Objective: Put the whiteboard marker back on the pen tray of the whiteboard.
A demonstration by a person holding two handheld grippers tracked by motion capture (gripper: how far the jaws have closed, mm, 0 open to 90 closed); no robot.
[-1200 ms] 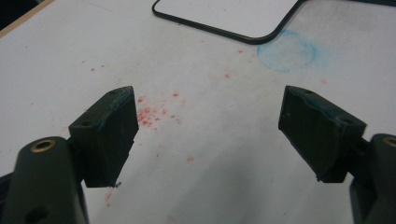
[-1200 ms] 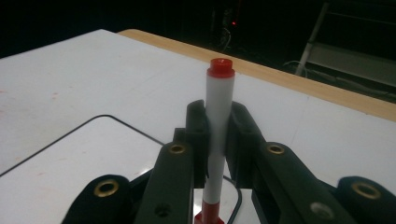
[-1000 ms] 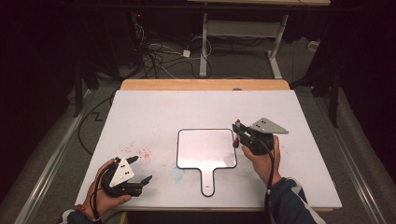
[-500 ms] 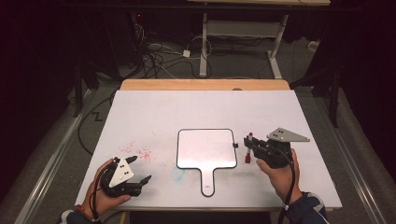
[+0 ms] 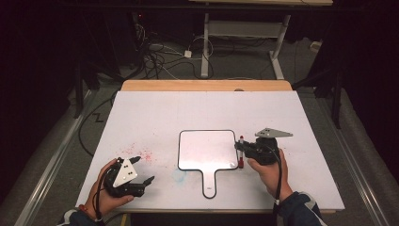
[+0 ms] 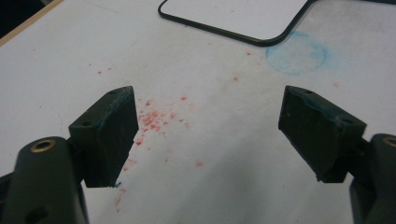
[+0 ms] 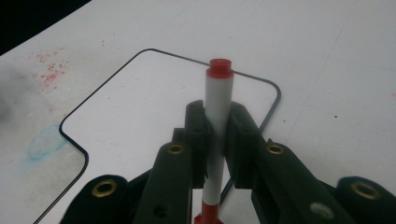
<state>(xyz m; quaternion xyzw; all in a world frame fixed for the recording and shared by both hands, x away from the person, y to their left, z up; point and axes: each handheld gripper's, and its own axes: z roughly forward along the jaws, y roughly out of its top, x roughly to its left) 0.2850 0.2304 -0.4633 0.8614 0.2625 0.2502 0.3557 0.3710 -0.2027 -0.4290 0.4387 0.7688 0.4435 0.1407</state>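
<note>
A small white paddle-shaped board (image 5: 207,149) with a black rim lies mid-table, handle toward the person. My right gripper (image 5: 241,149) sits at the board's right edge, shut on a white marker (image 5: 241,151) with red ends. In the right gripper view the marker (image 7: 217,116) stands clamped between the jaws over the board's corner (image 7: 154,107). My left gripper (image 5: 141,170) rests near the front left of the table, open with nothing between its fingers (image 6: 109,135). The board's edge (image 6: 243,32) lies ahead of it.
The white tabletop (image 5: 197,113) bears red specks (image 5: 141,153) and a faint blue smudge (image 5: 179,175) left of the board's handle. A wooden strip (image 5: 207,85) runs along the far edge. Cables and desk legs stand on the floor beyond.
The right hand with the marker moved out to the right and came back toward the board's right edge, now lower. The left hand stayed where it was.
</note>
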